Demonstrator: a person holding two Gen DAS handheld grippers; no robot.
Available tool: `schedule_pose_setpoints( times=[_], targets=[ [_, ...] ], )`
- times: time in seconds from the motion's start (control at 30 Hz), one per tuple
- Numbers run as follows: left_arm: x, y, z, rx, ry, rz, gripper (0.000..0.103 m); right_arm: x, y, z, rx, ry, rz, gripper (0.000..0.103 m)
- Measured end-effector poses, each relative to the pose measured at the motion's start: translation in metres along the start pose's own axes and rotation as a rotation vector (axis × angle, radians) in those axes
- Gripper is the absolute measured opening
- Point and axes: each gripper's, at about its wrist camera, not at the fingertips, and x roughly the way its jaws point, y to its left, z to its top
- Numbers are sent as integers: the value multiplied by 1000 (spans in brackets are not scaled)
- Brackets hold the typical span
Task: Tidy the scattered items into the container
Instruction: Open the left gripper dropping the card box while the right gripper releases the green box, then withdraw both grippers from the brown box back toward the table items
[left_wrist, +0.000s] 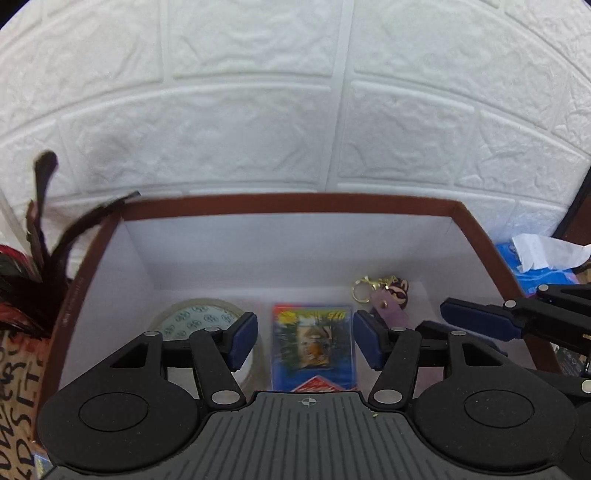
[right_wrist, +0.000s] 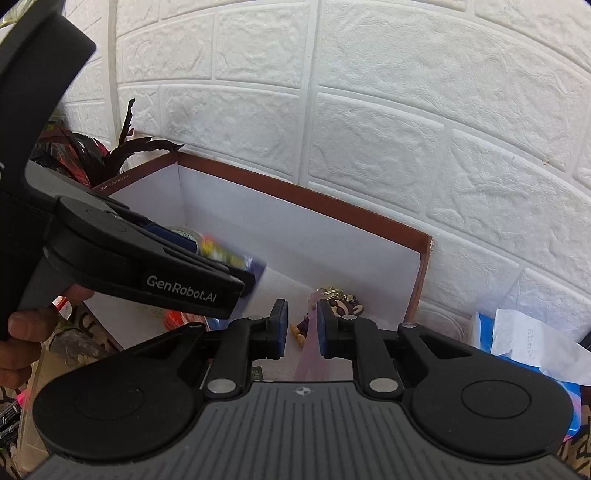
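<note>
Box (left_wrist: 476, 236) with brown rim and white inside holds a tape roll (left_wrist: 192, 317), a blue card packet (left_wrist: 314, 343) and a keychain (left_wrist: 388, 295). Left gripper (left_wrist: 304, 338) stands wide, pads clear of the packet between them. Right gripper (right_wrist: 303, 328) is narrow around the keychain's purple strap (right_wrist: 310, 354); grip unclear.

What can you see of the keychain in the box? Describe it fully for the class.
The keychain has a gold-coloured clasp and ring, a small brown cartoon-figure charm and a pale purple strap with a stud. It looks like rubber and soft plastic. It lies inside the box, near the right wall, beside the card pack. In the right wrist view its strap runs up between the pads of the right gripper, against the right-hand pad; a firm pinch cannot be confirmed.
</note>
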Motion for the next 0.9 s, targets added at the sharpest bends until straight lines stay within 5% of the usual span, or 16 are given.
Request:
schedule_pose_setpoints(
  times=[0.13, 0.3, 0.9],
  targets=[
    [-10, 2, 0, 4, -23, -9, 77, 0, 2, -2, -8, -8, 1, 37],
    [-19, 6, -2, -26, -38, 26, 92, -10, 3, 1, 9, -63, 3, 92],
    [-53, -13, -18, 14, -104, 90, 95, -37, 13, -3, 49, -80, 11, 101]
  ],
)
